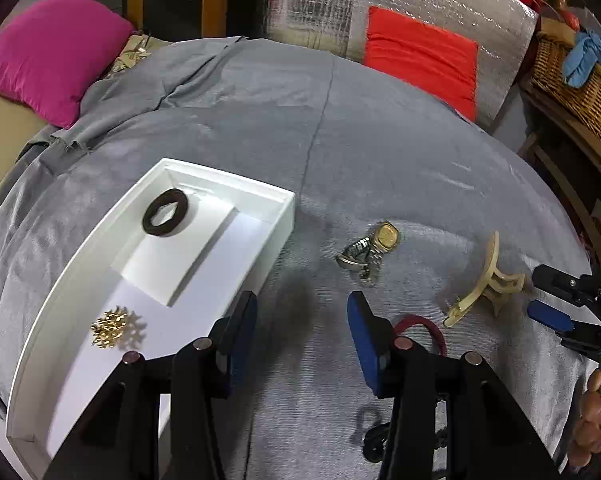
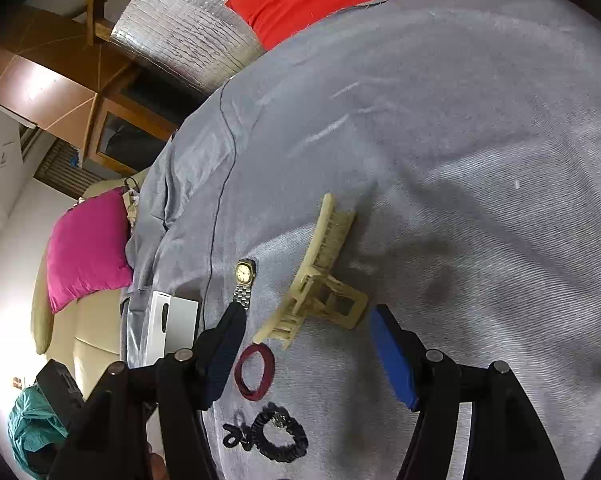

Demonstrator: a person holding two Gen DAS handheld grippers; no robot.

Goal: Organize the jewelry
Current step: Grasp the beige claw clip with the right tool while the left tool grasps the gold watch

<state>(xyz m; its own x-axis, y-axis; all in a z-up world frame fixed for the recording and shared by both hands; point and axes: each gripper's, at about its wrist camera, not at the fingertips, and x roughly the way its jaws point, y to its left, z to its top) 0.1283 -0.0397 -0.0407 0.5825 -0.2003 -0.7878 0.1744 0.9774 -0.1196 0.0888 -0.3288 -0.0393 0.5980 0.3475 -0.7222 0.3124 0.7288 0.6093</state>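
A white tray (image 1: 80, 280) lies on the grey bed cover and holds a dark brown ring-shaped band (image 1: 165, 212) and a gold brooch (image 1: 110, 326). My left gripper (image 1: 302, 320) is open and empty beside the tray's near right edge. A gold watch (image 1: 374, 246), a dark red hair band (image 1: 420, 330) and a cream claw clip (image 1: 488, 284) lie on the cover to its right. My right gripper (image 2: 306, 344) is open and empty, just short of the claw clip (image 2: 320, 276). The red band (image 2: 255, 372) and a black scrunchie (image 2: 280, 438) lie between its fingers.
The grey cover (image 1: 380, 140) spreads over the whole bed. A pink pillow (image 1: 48, 60) lies at the far left, a red cushion (image 1: 420, 60) at the back, a wicker basket (image 1: 580, 88) at the right. A small black ornament (image 2: 236, 434) lies beside the scrunchie.
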